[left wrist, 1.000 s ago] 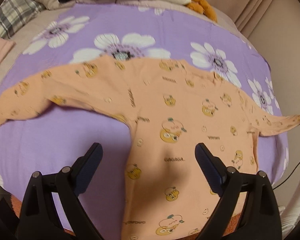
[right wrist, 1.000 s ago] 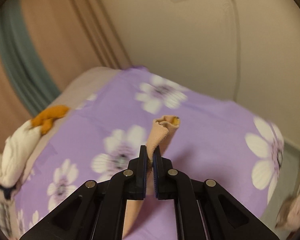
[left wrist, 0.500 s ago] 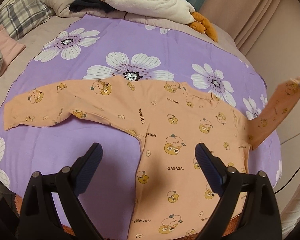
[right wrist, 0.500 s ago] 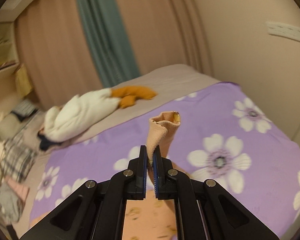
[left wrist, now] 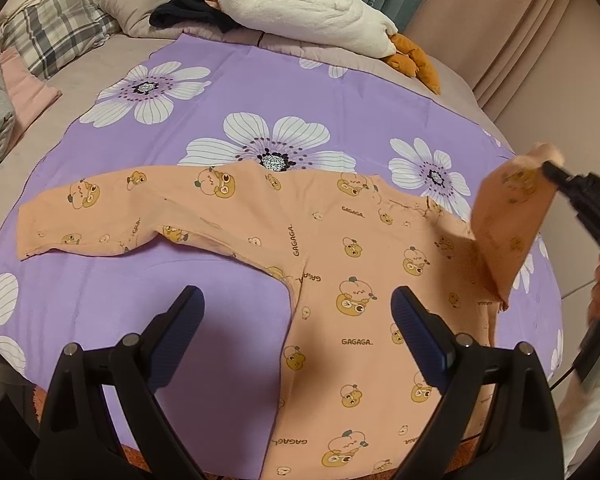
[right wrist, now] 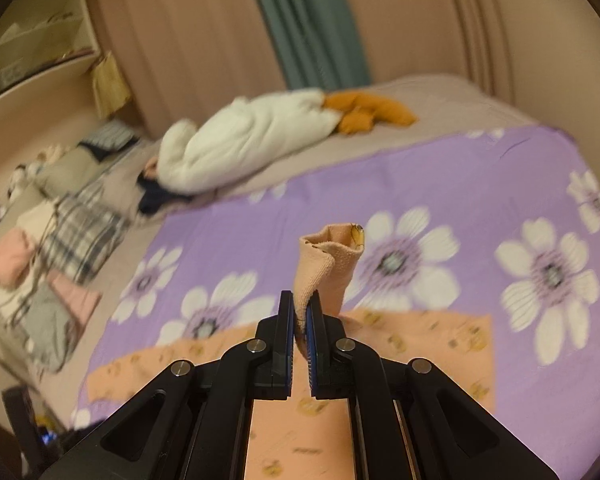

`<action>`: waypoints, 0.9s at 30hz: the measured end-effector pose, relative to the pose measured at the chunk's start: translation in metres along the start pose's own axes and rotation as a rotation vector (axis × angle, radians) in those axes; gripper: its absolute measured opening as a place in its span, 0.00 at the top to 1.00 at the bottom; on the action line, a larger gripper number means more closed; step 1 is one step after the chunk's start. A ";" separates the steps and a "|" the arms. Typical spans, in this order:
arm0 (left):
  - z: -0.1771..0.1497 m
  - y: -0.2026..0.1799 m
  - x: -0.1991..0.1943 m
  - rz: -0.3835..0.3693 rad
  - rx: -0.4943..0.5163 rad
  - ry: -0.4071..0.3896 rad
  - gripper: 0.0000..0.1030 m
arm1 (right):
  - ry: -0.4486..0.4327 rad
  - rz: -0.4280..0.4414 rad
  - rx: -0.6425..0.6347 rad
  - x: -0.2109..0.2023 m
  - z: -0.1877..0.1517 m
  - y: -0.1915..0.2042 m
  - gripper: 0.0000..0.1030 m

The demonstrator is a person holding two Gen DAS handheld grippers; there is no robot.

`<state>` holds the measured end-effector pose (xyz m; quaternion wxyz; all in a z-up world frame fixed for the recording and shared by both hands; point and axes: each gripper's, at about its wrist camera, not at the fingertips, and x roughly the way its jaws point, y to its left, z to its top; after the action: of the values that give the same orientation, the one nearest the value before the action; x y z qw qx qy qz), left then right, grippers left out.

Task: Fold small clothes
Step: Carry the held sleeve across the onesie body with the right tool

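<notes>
A small peach long-sleeved top (left wrist: 340, 280) printed with cartoon fruit lies flat on a purple flowered sheet (left wrist: 228, 92). Its left sleeve (left wrist: 88, 216) stretches out flat. The right sleeve (left wrist: 508, 216) is lifted off the bed and swung over the body, with my right gripper (left wrist: 550, 168) shut on its cuff. In the right wrist view the cuff (right wrist: 332, 256) sticks up between the closed pads of the right gripper (right wrist: 300, 316). My left gripper (left wrist: 296, 336) hovers open above the top's lower body, holding nothing.
A white plush goose with orange feet (left wrist: 320, 12) lies at the back of the bed beside pillows (left wrist: 60, 24) and dark clothing (left wrist: 188, 16). Folded pink and grey clothes (left wrist: 12, 96) lie at the left. Curtains (right wrist: 308, 24) and a wall stand behind.
My right gripper has carried the right sleeve up and inward over the top's body, swinging its view from the wall toward the bed's head. The left gripper rose slightly.
</notes>
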<state>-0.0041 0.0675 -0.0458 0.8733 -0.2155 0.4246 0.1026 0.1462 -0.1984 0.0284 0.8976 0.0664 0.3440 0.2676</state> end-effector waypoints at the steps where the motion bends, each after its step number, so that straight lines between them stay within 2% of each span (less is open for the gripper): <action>1: 0.000 0.001 0.000 0.002 -0.001 0.000 0.08 | 0.015 0.006 -0.002 0.005 -0.004 0.005 0.94; 8: -0.001 0.003 0.000 0.005 -0.002 0.001 0.08 | 0.157 0.067 -0.028 0.046 -0.041 0.031 0.94; 18: -0.006 0.008 0.003 0.025 -0.004 0.011 0.08 | 0.336 0.063 -0.093 0.091 -0.093 0.056 0.94; 27: -0.008 0.011 0.005 0.016 -0.018 0.025 0.08 | 0.422 0.056 -0.083 0.116 -0.117 0.054 0.94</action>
<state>-0.0108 0.0737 -0.0570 0.8652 -0.2212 0.4363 0.1104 0.1183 -0.0989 -0.1112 0.7999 -0.0188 0.5110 0.3143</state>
